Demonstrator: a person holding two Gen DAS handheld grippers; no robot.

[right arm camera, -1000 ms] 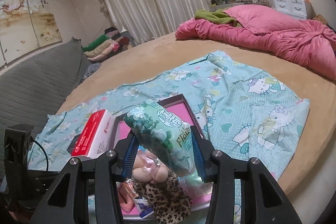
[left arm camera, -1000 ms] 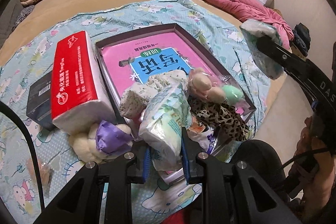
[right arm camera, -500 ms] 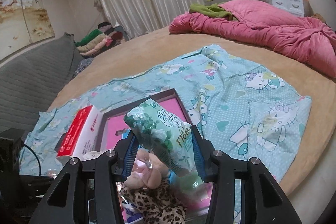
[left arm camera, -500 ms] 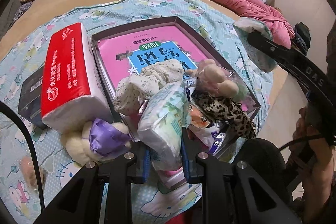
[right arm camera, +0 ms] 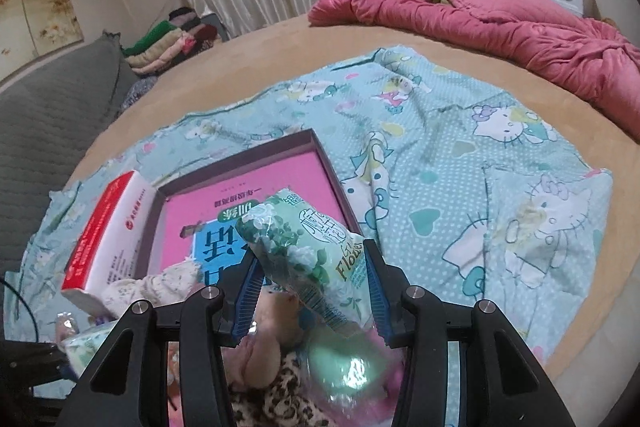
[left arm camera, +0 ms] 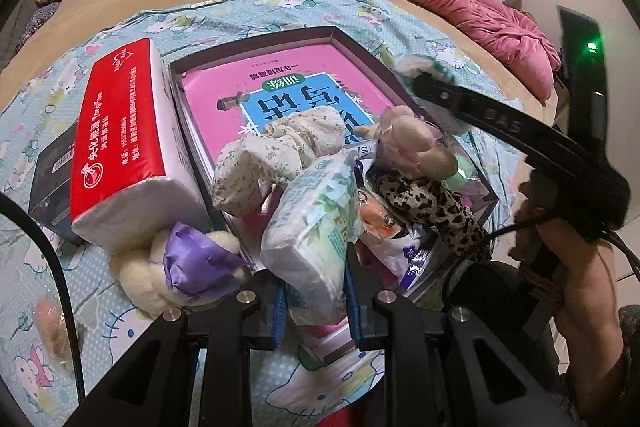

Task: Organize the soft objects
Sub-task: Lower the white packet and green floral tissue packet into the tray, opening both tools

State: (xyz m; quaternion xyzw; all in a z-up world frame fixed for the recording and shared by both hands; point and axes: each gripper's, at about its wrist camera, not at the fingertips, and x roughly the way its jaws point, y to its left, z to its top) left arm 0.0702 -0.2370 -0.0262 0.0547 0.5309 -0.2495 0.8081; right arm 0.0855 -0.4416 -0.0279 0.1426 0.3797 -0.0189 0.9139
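Observation:
My left gripper (left arm camera: 316, 301) is shut on a pale green tissue pack (left arm camera: 310, 227) at the near edge of a dark tray (left arm camera: 256, 41) that holds a pink book (left arm camera: 280, 95). My right gripper (right arm camera: 310, 301) is shut on a green floral tissue pack (right arm camera: 304, 251), held over the tray's near right part. In the tray lie a floral cloth bundle (left arm camera: 280, 151), a pinkish plush (left arm camera: 412, 147), a leopard-print cloth (left arm camera: 432, 207) and a mint ball (left arm camera: 460, 179). The right gripper's arm (left arm camera: 520, 135) reaches in from the right in the left wrist view.
A red tissue box (left arm camera: 120, 131) stands left of the tray, with a white and purple plush (left arm camera: 180, 263) before it and a dark box (left arm camera: 52, 171) behind. All rests on a blue cartoon-print sheet (right arm camera: 460, 155) over a round bed. A pink quilt (right arm camera: 500, 23) lies at the back.
My right gripper has come down and forward over the tray with its green pack, now close above the plush and leopard cloth. The left gripper has stayed put with its pack.

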